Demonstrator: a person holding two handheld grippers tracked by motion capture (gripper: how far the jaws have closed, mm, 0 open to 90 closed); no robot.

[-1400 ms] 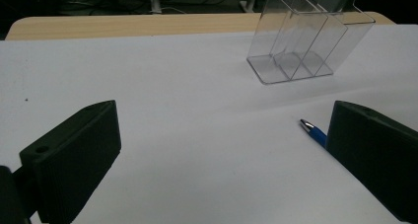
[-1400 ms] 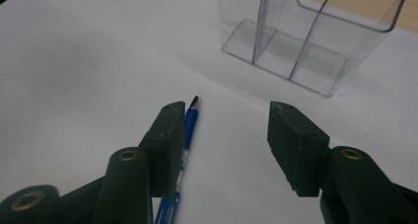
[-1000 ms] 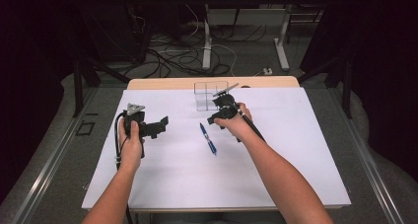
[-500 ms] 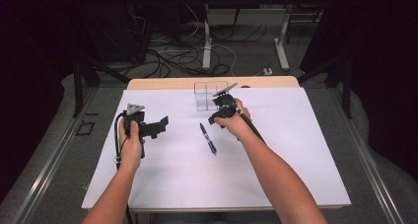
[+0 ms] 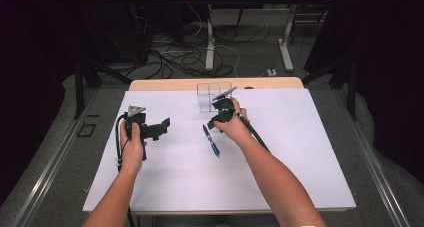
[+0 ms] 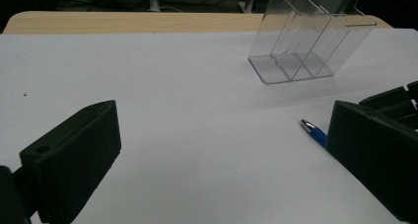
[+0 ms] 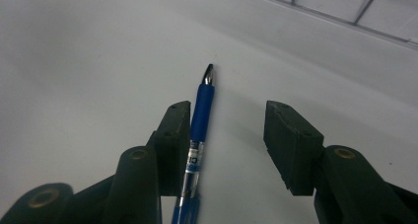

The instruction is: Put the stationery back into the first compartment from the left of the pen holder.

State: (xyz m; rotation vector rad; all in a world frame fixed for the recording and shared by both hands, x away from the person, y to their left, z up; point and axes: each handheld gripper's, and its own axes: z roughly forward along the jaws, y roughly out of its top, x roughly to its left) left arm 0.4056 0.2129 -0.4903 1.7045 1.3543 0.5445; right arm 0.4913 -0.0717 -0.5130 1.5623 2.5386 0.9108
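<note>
- Blue pen [image 5: 211,141] flat on the white sheet [image 5: 300,152] covering the surface, near the middle, metal tip [image 7: 209,75] pointing toward the far edge.
- Right tongs [image 5: 216,120] down at the pen's far end, just in front of the clear organizer [image 5: 212,96].
- In the right gripper view, right tongs [image 7: 226,135] spread apart around the pen [image 7: 199,120]: barrel lying right against the inner face of the left-hand jaw, clear gap to the other jaw, nothing clamped.
- Left tongs [image 5: 161,128] held above the sheet, well apart from the pen, gripped by the left hand [image 5: 132,147].
- In the left gripper view, left tongs [image 6: 222,150] wide open and empty, bare sheet between the jaws.
- Same view: pen tip [image 6: 310,129] peeking out beside the right-hand jaw, and the clear organizer [image 6: 308,36] beyond it, with upright dividers, appearing tilted in this view.
- Wooden edge [image 5: 170,84] of the surface visible past the sheet's far side.
</note>
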